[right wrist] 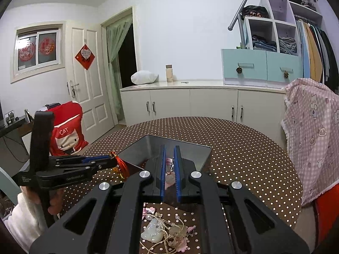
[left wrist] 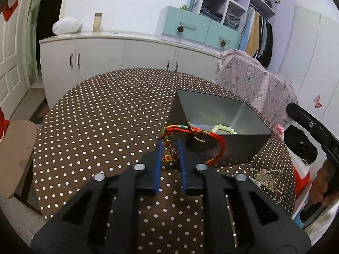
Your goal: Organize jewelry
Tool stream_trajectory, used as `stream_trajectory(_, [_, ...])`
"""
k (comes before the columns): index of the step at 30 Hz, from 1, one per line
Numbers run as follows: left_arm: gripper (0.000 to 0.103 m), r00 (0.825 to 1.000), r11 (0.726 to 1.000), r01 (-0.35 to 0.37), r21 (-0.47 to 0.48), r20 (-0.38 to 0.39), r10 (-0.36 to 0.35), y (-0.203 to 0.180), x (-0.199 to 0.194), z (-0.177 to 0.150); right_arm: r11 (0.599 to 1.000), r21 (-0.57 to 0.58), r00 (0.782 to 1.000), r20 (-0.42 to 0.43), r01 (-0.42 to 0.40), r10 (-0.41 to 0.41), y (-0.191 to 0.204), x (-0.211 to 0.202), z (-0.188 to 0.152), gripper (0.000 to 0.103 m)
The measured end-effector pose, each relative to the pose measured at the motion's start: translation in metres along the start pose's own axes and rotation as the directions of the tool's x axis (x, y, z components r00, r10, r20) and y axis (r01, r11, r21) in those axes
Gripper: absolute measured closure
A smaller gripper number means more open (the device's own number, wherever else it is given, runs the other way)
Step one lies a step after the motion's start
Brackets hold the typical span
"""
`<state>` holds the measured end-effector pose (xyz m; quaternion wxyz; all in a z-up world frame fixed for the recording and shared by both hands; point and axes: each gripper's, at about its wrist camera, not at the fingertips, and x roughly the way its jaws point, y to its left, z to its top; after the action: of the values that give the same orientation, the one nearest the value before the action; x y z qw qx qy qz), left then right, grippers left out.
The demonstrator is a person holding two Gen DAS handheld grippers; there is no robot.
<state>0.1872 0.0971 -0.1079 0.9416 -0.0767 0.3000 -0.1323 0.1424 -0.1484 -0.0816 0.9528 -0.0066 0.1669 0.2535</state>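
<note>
A grey metal box [left wrist: 220,148] stands open on the polka-dot table [left wrist: 101,122]; pale green beads [left wrist: 224,128] lie inside it. A red braided cord bracelet [left wrist: 197,132] hangs over the box's near rim. My left gripper [left wrist: 171,142] holds its end with a small charm, fingers slightly apart. In the right wrist view the left gripper [right wrist: 110,160] sits at the box's [right wrist: 190,154] left corner with the red cord [right wrist: 121,166]. My right gripper [right wrist: 170,148] hovers over the box, fingers nearly together, nothing seen between them. A white jade pendant [right wrist: 153,231] on string lies below it.
A tangle of string and pink trinkets [left wrist: 267,180] lies on the table right of the box. A chair draped in pink cloth [right wrist: 313,131] stands at the right, a red cushion chair [right wrist: 65,131] at the left. White cabinets [right wrist: 190,103] line the far wall.
</note>
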Motion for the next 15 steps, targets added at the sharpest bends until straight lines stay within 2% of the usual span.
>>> stream_trajectory(2, [0.094,1.0,1.0,-0.003,-0.002,0.002,0.003,0.0,0.001,0.001,1.0,-0.001,1.0,-0.001,0.002,-0.002,-0.001,0.001,0.002,0.097])
stream_trajectory(9, [0.094,0.998,0.999,0.042,0.009,0.042,-0.042,-0.006,-0.015,0.001,1.0,0.0,1.0,-0.004,0.009,-0.009,-0.003,-0.001,0.001,0.097])
stream_trajectory(13, [0.094,0.997,0.998,-0.034,0.049,0.069,0.031,-0.005,-0.024,0.001,1.0,0.001,1.0,-0.008,0.01,-0.01,-0.004,-0.002,0.0,0.097])
stream_trajectory(15, [0.094,0.997,0.997,-0.054,0.053,0.057,0.051,-0.002,-0.02,0.002,1.0,0.003,1.0,-0.009,0.01,-0.01,-0.004,-0.002,0.0,0.097])
